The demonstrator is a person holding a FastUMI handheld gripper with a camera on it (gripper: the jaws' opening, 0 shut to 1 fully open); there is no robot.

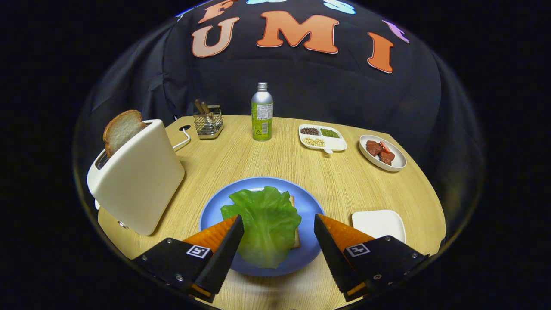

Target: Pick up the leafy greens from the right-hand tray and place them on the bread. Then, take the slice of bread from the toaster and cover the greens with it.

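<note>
Toaster [140, 183]: pale, standing at the left of the wooden tabletop [241, 159], with its cord trailing behind it toward the back.

Slice of bread [121, 129]: upright in the toaster's slot, its upper half showing above the top.

Wire holder [208, 122]: behind the toaster near the tabletop's far edge, with brown-handled utensils standing in it.

Bottle [262, 113]: metal with a green label, upright, to the right of the wire holder.

Blue plate [308, 202]: at the middle of the tabletop, just ahead of the tongs.

Leafy greens [264, 221]: one green leaf lying on the plate, spread over a bread slice [296, 241] whose edge shows at the leaf's right side.

Tongs [279, 221]: jaws wide apart and holding nothing; the leaf lies between the two fingers, with its left edge just beside the left finger and clear space before the right one.

Divided dish [323, 137]: white, three compartments, holding dark, green and pale beans or grains, right of the bottle.

Oval plate [383, 153]: white, holding red meat pieces, further right.

White tray [379, 224]: square and bare, at the near right, just beyond the right finger.
</note>
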